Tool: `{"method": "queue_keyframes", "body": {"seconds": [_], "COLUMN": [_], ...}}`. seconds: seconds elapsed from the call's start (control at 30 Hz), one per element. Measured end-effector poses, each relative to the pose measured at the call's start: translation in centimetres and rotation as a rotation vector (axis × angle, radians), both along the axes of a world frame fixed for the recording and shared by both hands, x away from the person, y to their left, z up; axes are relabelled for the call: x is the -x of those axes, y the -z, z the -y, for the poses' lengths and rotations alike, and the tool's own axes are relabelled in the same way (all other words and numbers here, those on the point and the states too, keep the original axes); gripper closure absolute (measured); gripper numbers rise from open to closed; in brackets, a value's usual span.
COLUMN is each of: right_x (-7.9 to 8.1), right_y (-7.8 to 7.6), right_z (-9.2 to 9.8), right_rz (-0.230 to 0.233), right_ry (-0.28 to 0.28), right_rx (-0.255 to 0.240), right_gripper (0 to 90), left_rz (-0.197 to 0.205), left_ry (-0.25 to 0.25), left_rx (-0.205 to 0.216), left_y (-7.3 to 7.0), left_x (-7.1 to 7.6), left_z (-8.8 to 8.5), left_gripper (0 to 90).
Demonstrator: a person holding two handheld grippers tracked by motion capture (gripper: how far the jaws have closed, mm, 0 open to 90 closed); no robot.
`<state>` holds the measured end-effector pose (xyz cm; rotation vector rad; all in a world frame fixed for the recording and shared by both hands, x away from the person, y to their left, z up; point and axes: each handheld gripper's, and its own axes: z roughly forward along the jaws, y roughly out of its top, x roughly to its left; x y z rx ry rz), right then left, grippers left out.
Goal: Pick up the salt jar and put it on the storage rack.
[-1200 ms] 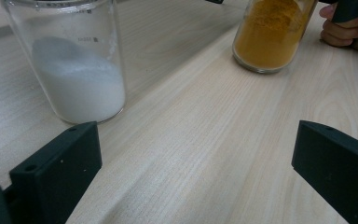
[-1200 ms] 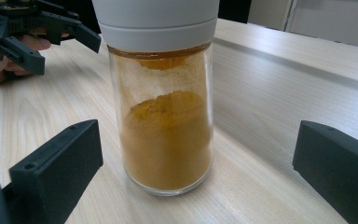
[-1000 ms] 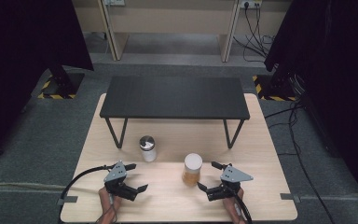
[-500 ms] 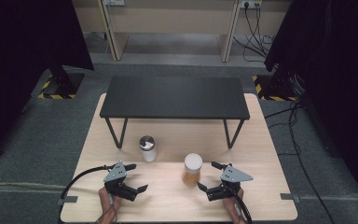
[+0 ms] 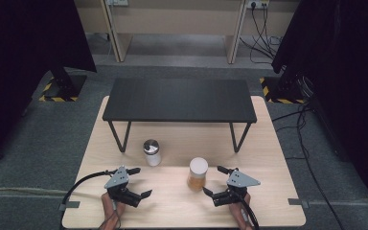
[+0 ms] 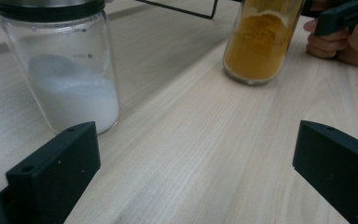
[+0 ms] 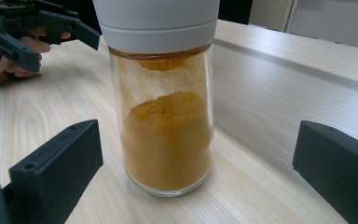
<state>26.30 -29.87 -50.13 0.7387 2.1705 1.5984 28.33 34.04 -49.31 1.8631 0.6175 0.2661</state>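
Left gripper (image 5: 136, 182), jaws wide apart and empty, rests on the bench (image 5: 268, 143) near the white jar (image 5: 151, 152); the yellow jar (image 5: 197, 174) stands upright just before the right gripper (image 5: 212, 181), its jaws likewise wide apart, holding nothing.

Lab setup — black curtains (image 5: 24, 38), hazard-taped stands (image 5: 62, 88), floor cables (image 5: 299, 139).

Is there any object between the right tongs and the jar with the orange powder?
Nothing visible. The right tongs are open and point straight at the orange powder jar, with bare table between them. The white powder jar stands off to the side.
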Motion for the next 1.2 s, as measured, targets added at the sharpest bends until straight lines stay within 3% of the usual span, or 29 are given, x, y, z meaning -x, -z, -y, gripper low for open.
{"method": "queue_keyframes", "body": {"seconds": [0.1,0.27,0.4,0.57,0.6,0.63,0.67,0.7,0.87,0.9,1.03,1.13,1.2], "right_x": [-0.1,-0.1,-0.1,-0.1,-0.1,-0.1,-0.1,-0.1,0.0,-0.1,-0.1,0.0,-0.1], "right_y": [0.0,0.0,0.0,0.0,0.0,0.0,0.0,0.0,0.0,0.0,-0.1,0.0,-0.1], "right_z": [0.0,0.1,0.0,0.1,0.1,0.0,0.0,0.0,0.0,0.0,-0.1,-0.1,-0.1], "right_rz": [-0.004,-0.002,-0.003,-0.003,-0.003,-0.001,-0.001,0.001,0.002,0.002,0.002,0.005,0.006], "right_ry": [-0.002,-0.004,-0.005,-0.005,-0.005,-0.006,-0.006,-0.006,-0.005,-0.006,-0.008,-0.01,-0.012], "right_rx": [-0.003,-0.003,-0.002,-0.004,-0.004,-0.002,-0.002,-0.001,0.0,0.0,0.006,0.007,0.008], "right_gripper": [1.5,1.5,1.5,1.5,1.5,1.5,1.5,1.5,1.5,1.5,1.5,1.5,1.5], "left_rz": [-0.042,-0.065,-0.081,-0.081,-0.077,-0.084,-0.084,-0.083,-0.09,-0.073,-0.059,-0.06,-0.055], "left_ry": [-0.029,-0.026,-0.024,0.045,0.047,0.017,0.017,-0.049,-0.035,-0.039,-0.119,-0.152,-0.2], "left_rx": [0.062,0.107,0.127,0.142,0.152,0.158,0.158,0.146,0.114,0.108,0.062,0.03,0.001], "left_y": [0.4,0.2,-0.5,-1.2,-1.3,-1.9,-1.9,-2.5,-3.2,-3.2,-3.6,-3.8,-4.1], "left_x": [-0.4,-0.7,-1.1,-1.9,-1.9,-1.7,-1.7,-1.0,-1.5,-1.4,-1.2,-1.6,-2.2], "left_z": [-0.7,-1.3,-1.4,-1.8,-1.8,-1.6,-1.6,-1.1,-0.7,-0.6,0.4,1.2,2.3], "left_gripper": [0.1,0.9,3.7,0.4,0.2,0.7,3.0,4.5,3.5,4.8,9.5,9.8,10.5]}}
